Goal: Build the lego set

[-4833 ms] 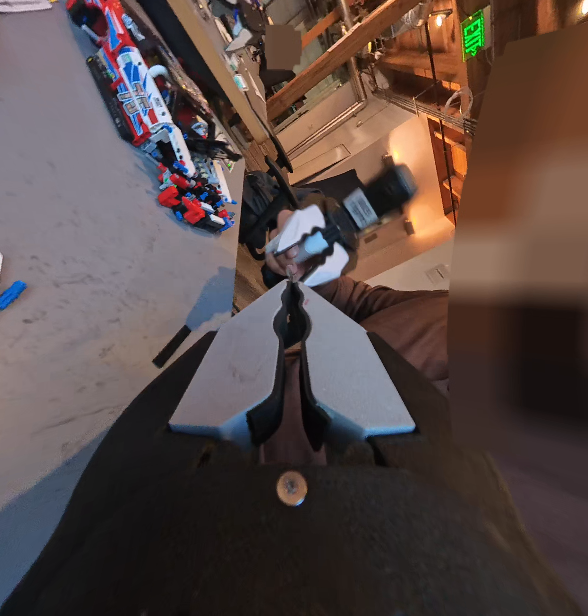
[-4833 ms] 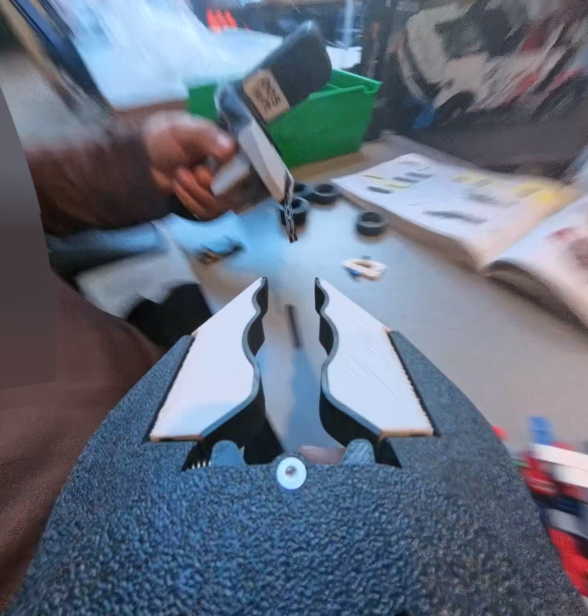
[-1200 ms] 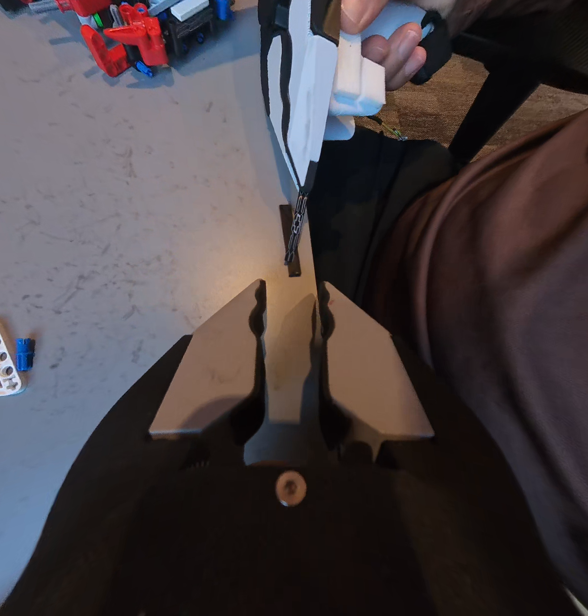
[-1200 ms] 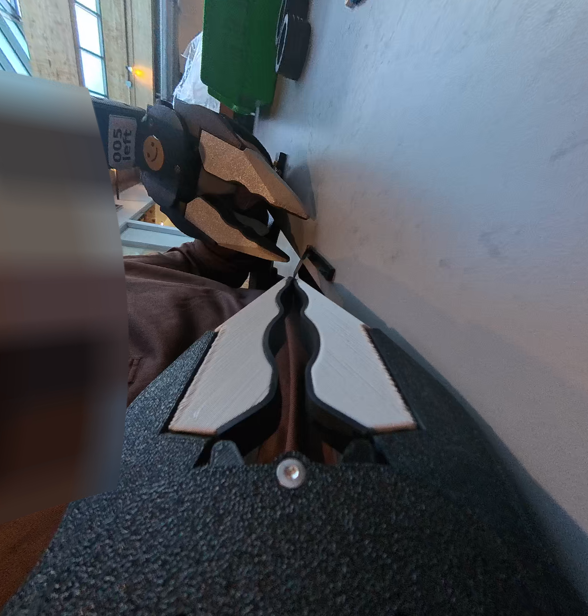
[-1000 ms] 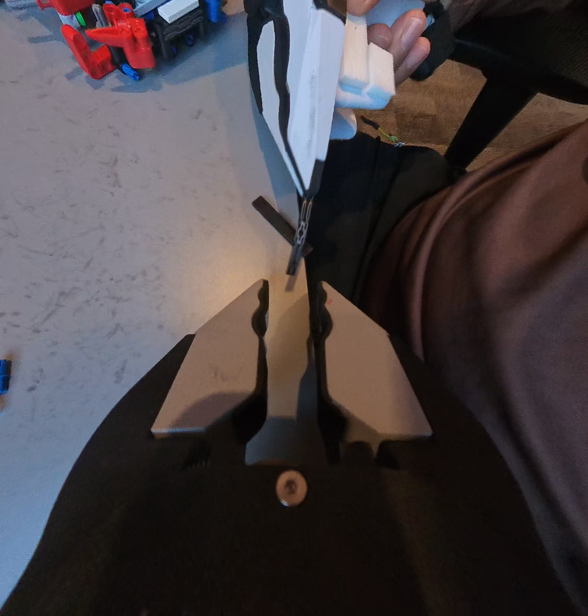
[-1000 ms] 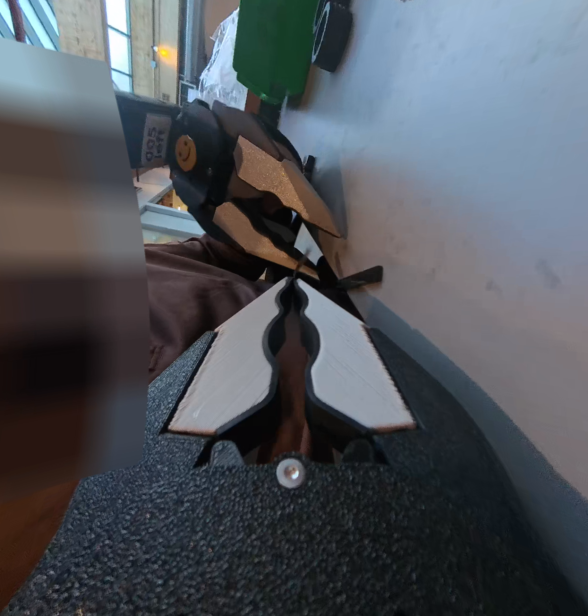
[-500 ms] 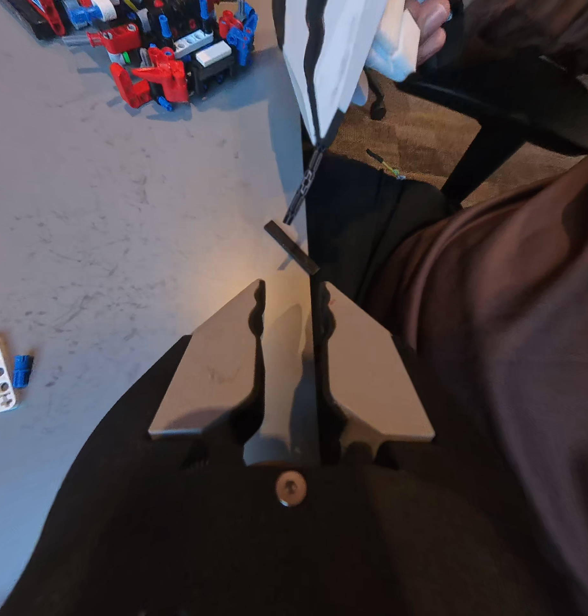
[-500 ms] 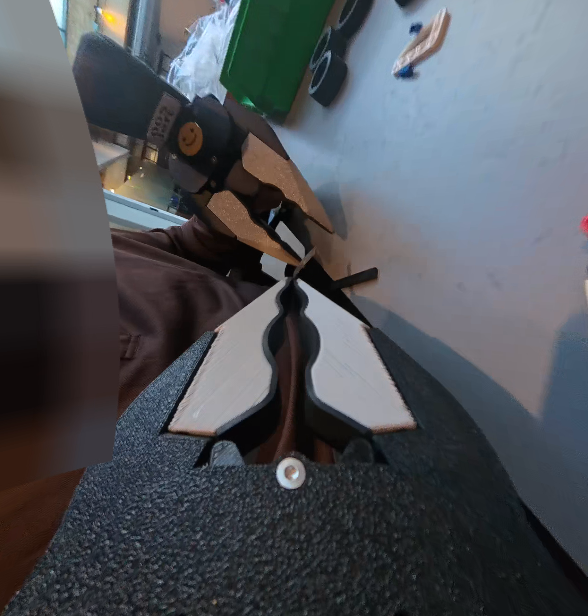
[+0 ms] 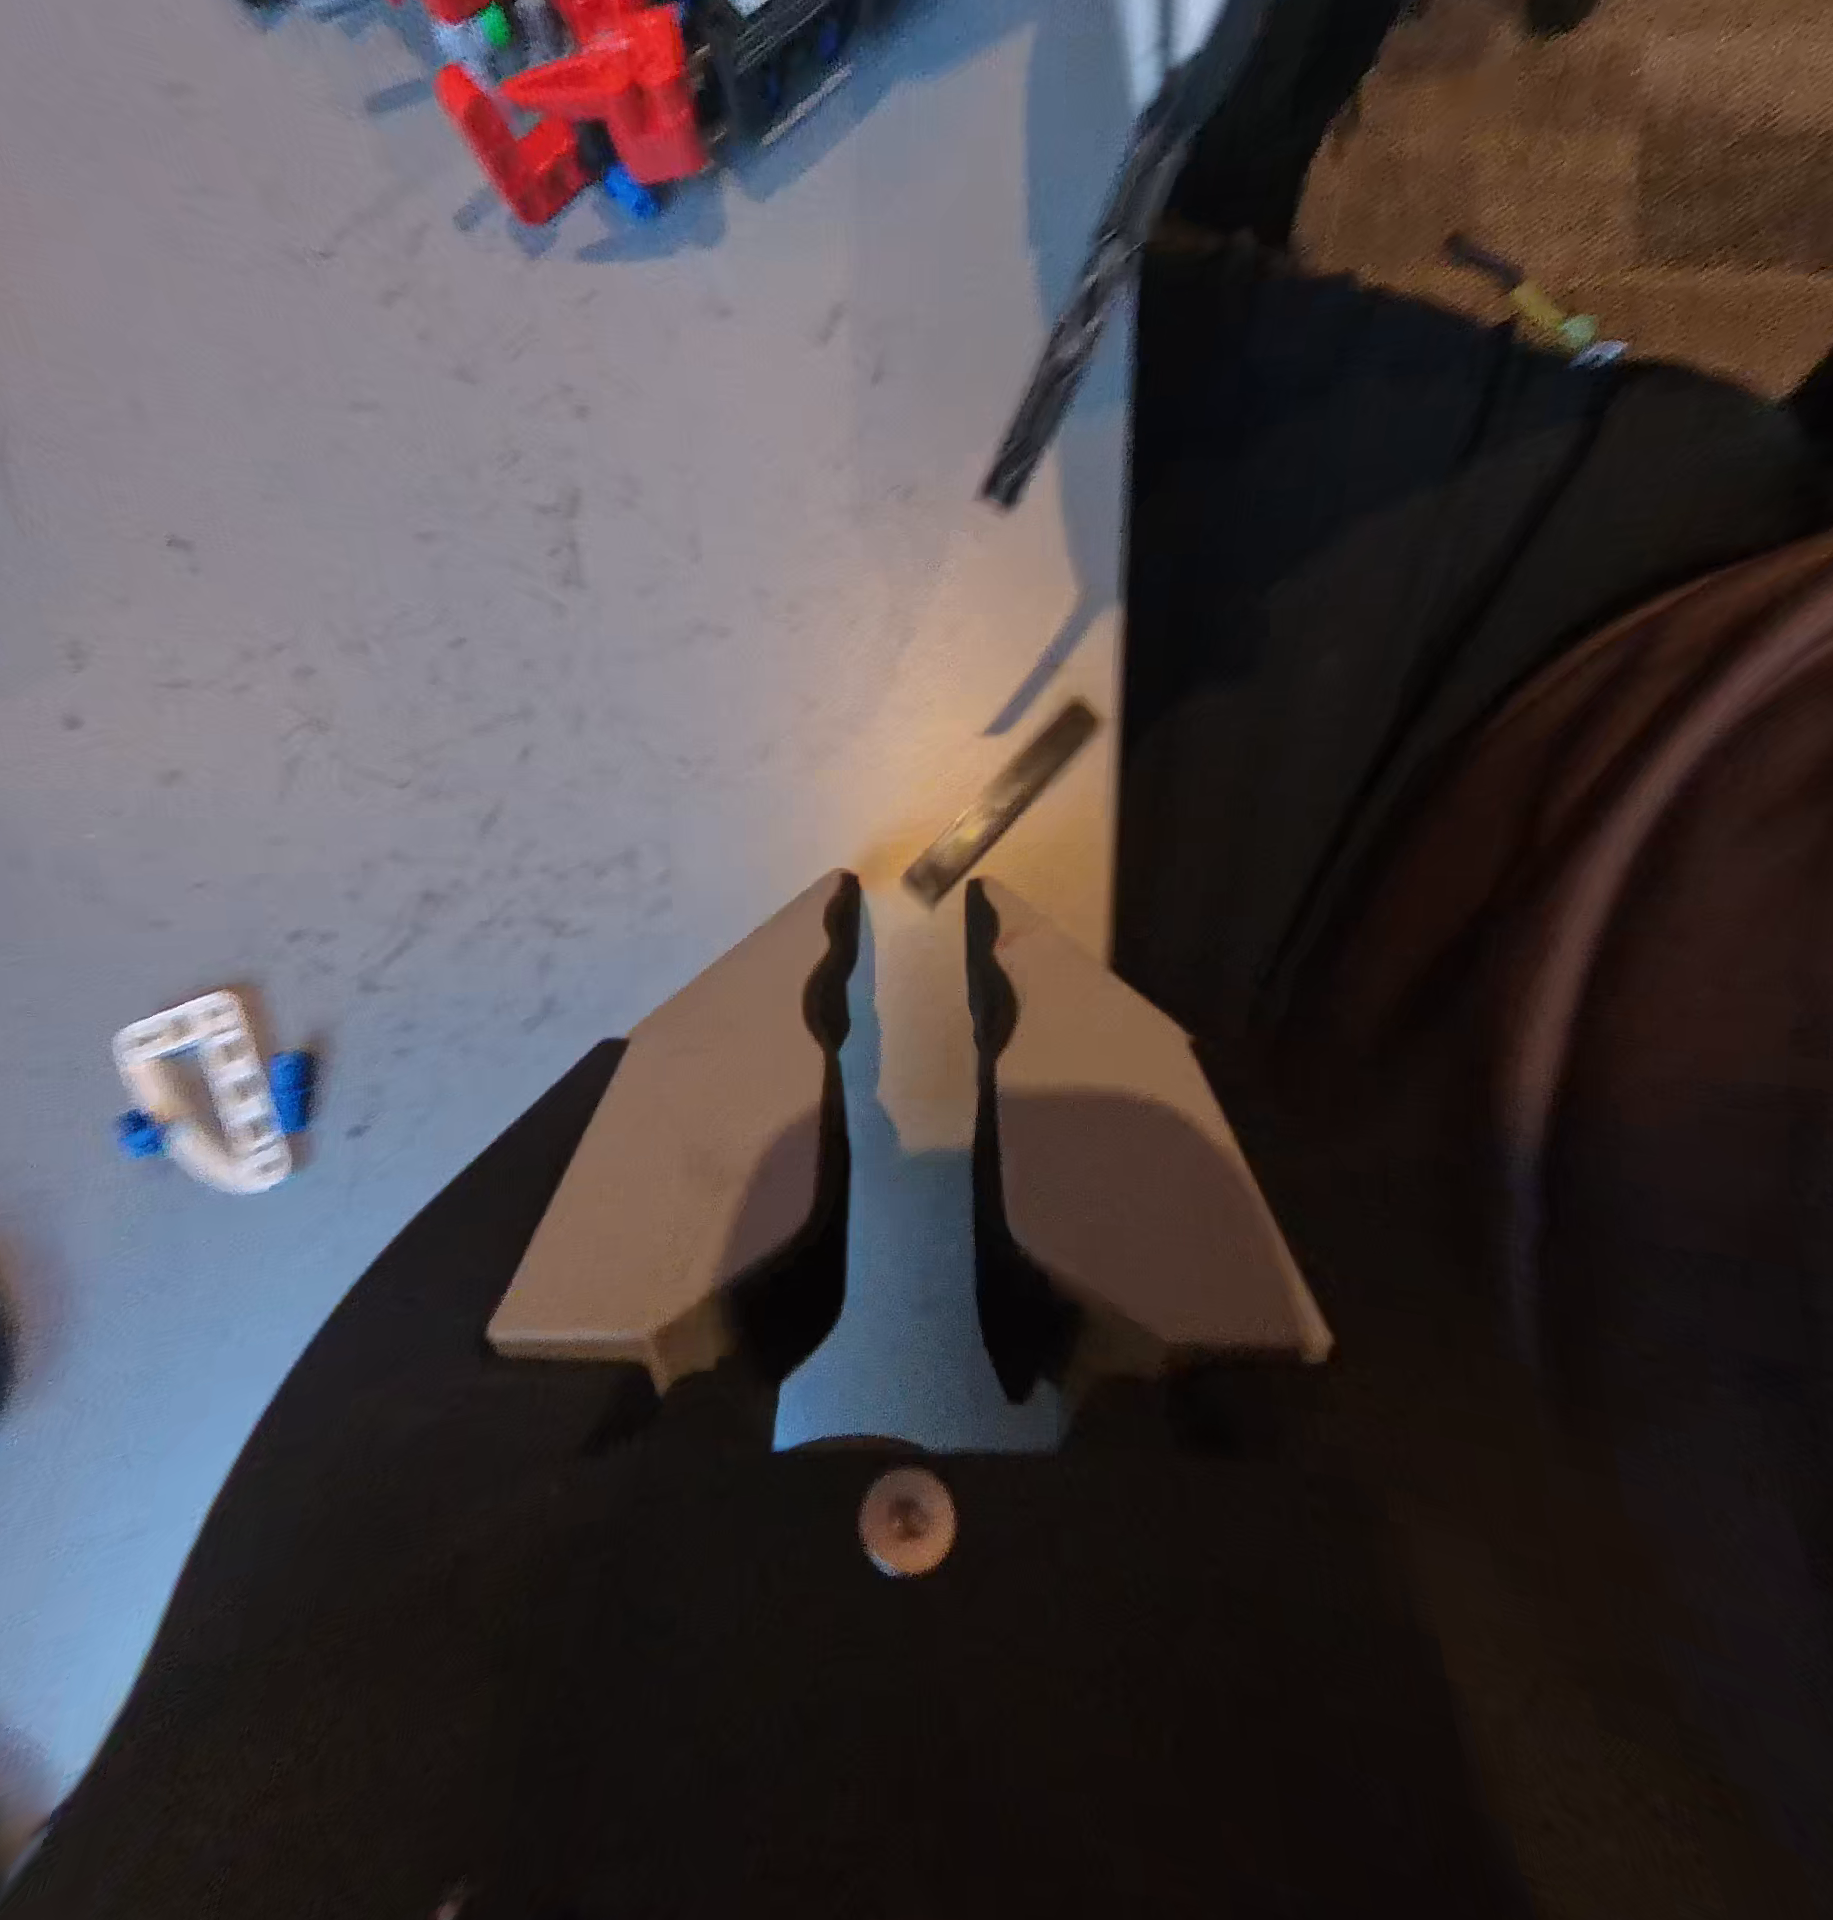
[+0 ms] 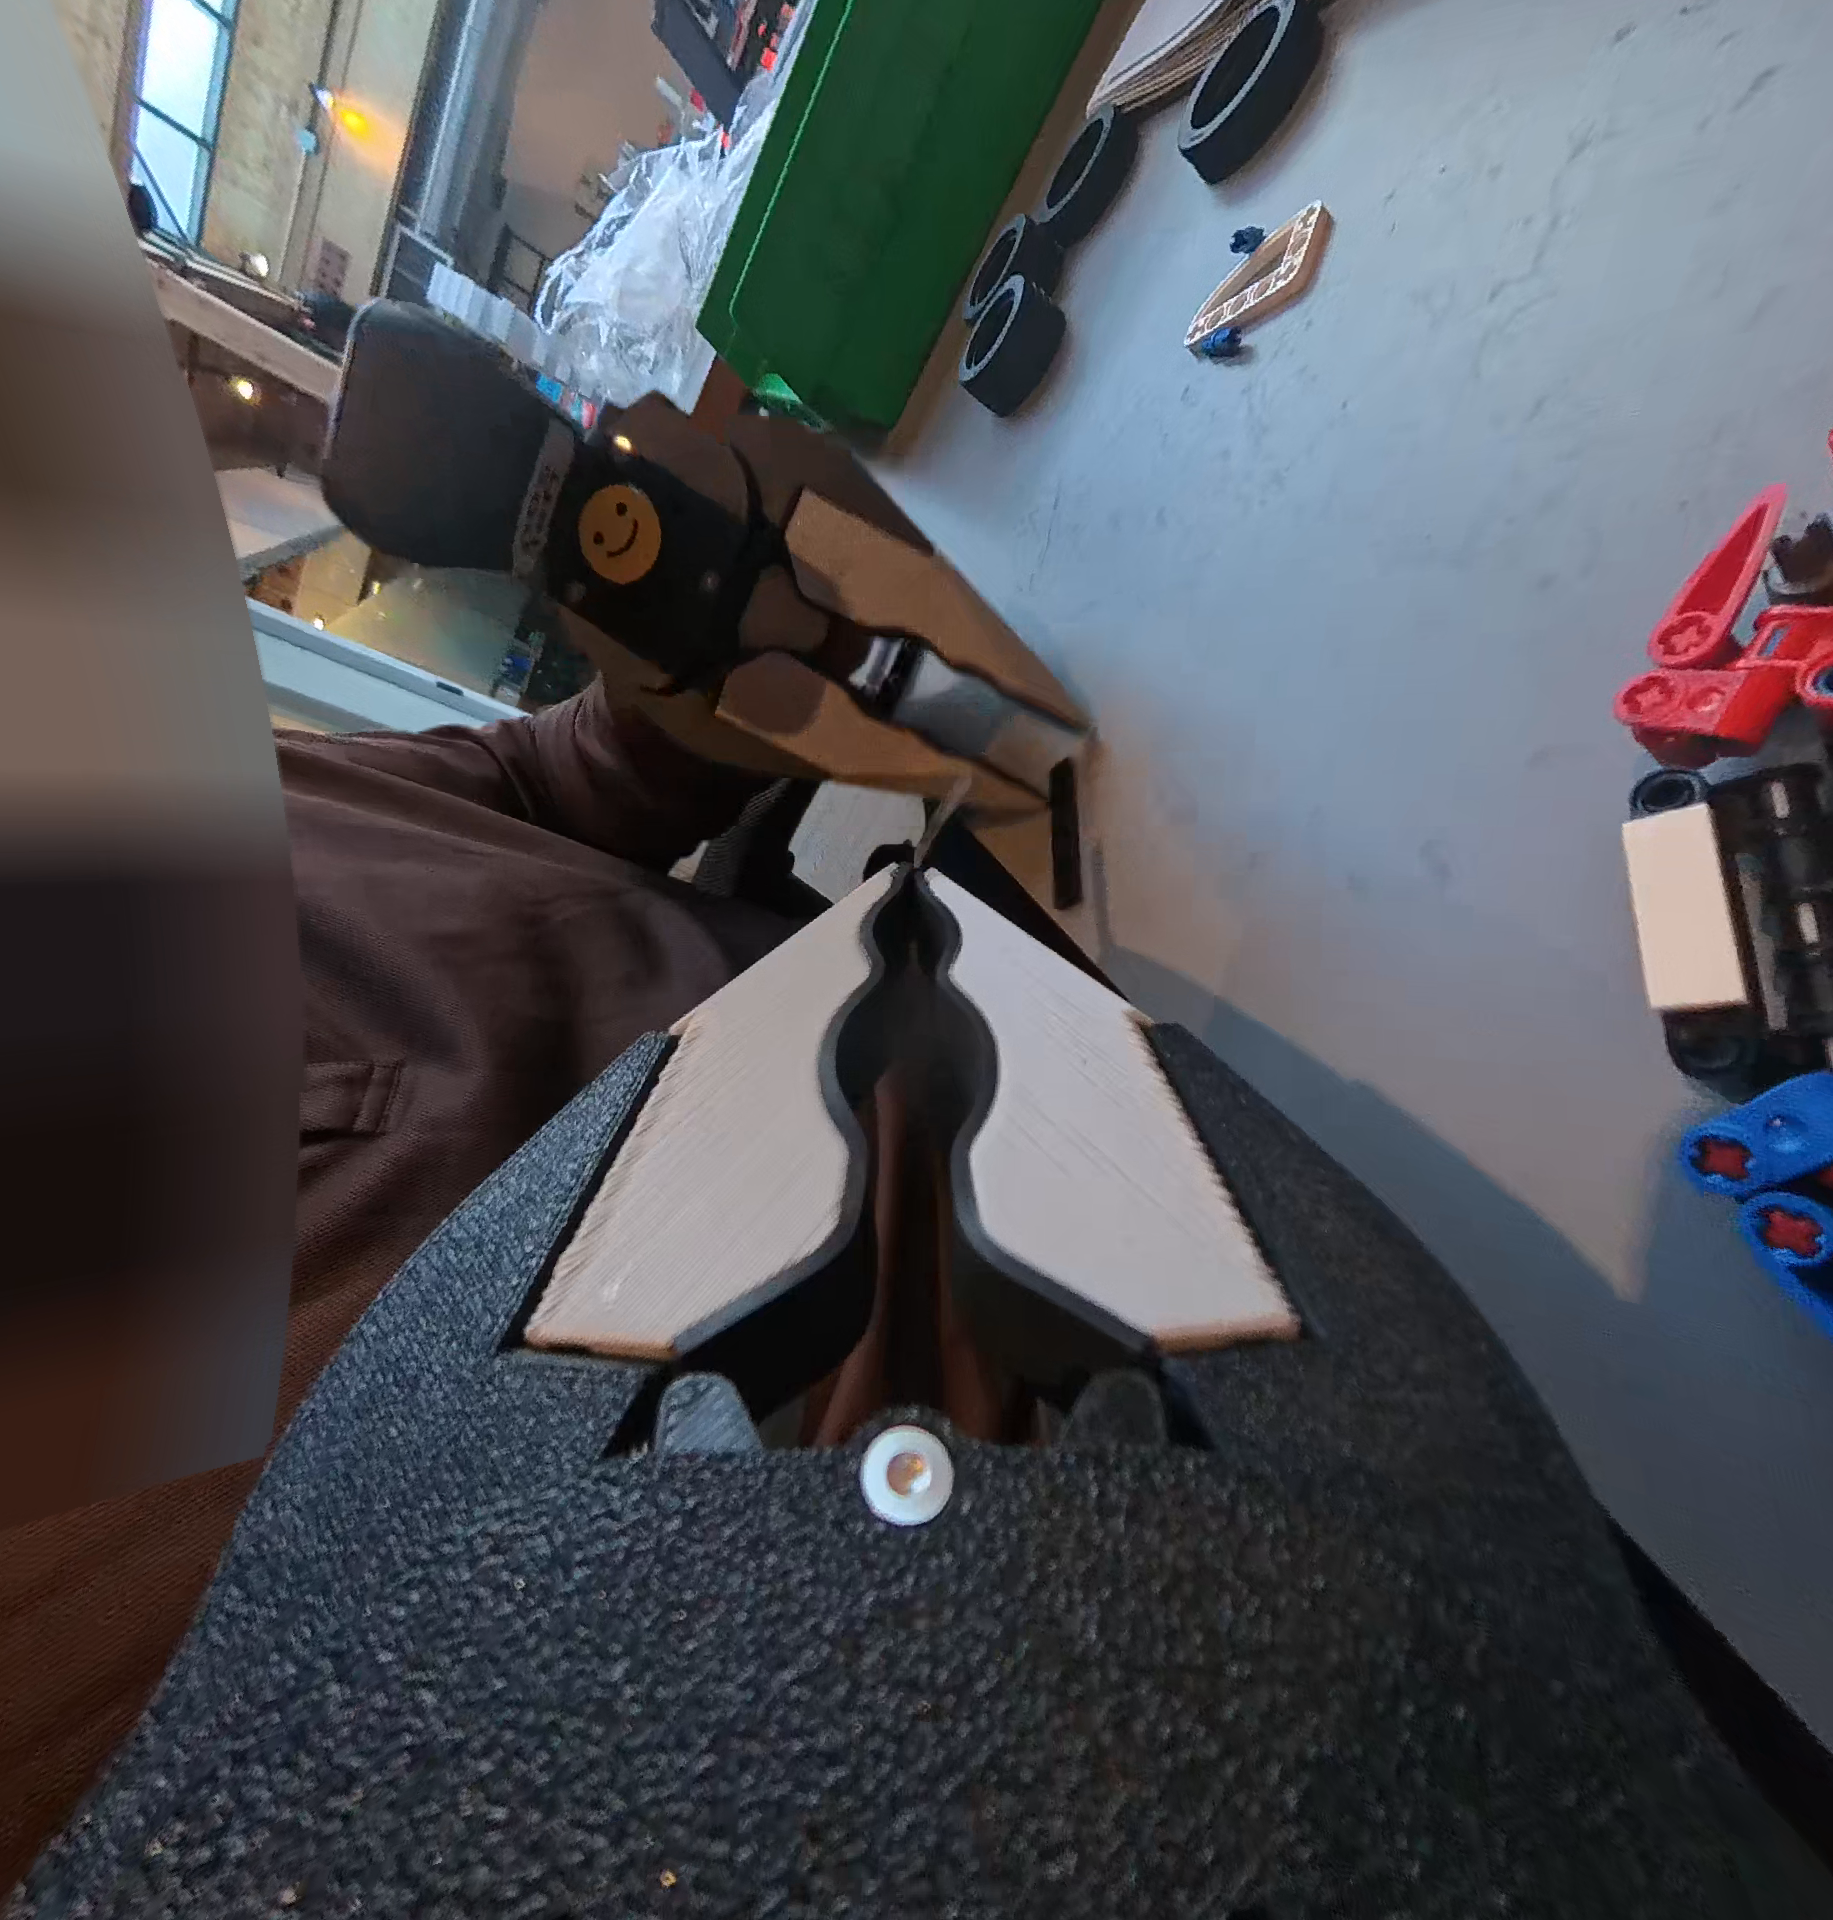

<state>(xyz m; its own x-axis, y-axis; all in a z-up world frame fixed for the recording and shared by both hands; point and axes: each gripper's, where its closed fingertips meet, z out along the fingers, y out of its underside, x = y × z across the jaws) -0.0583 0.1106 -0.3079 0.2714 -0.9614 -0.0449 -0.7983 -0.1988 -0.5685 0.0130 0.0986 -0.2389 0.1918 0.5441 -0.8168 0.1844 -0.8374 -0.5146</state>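
Note:
My left gripper [image 9: 907,888] is open and empty, low over the grey table [image 9: 476,623]. A short flat black piece [image 9: 1000,805] lies just ahead of its fingertips, beside the table's edge. My right gripper [image 10: 907,883] is shut on a thin black strip [image 9: 1073,312], which reaches down from the top of the left wrist view and shows only as a thin sliver at the tips in the right wrist view. There the left gripper [image 10: 1026,758] sits just beyond, next to the black piece [image 10: 1066,831].
A red, black and blue lego model [image 9: 600,125] [image 10: 1774,831] stands farther along the table. A white frame piece with blue pins [image 9: 211,1086] [image 10: 1260,275], black tyres [image 10: 1016,322] and a green bin [image 10: 870,208] are beyond. A person's brown sleeve [image 10: 527,987] is beside the table edge. About 10 cm separates my left fingertips from my right.
The strip passed from my left gripper to my right, which has since lifted it away. My left gripper stays open and has dropped closer to the flat black piece.

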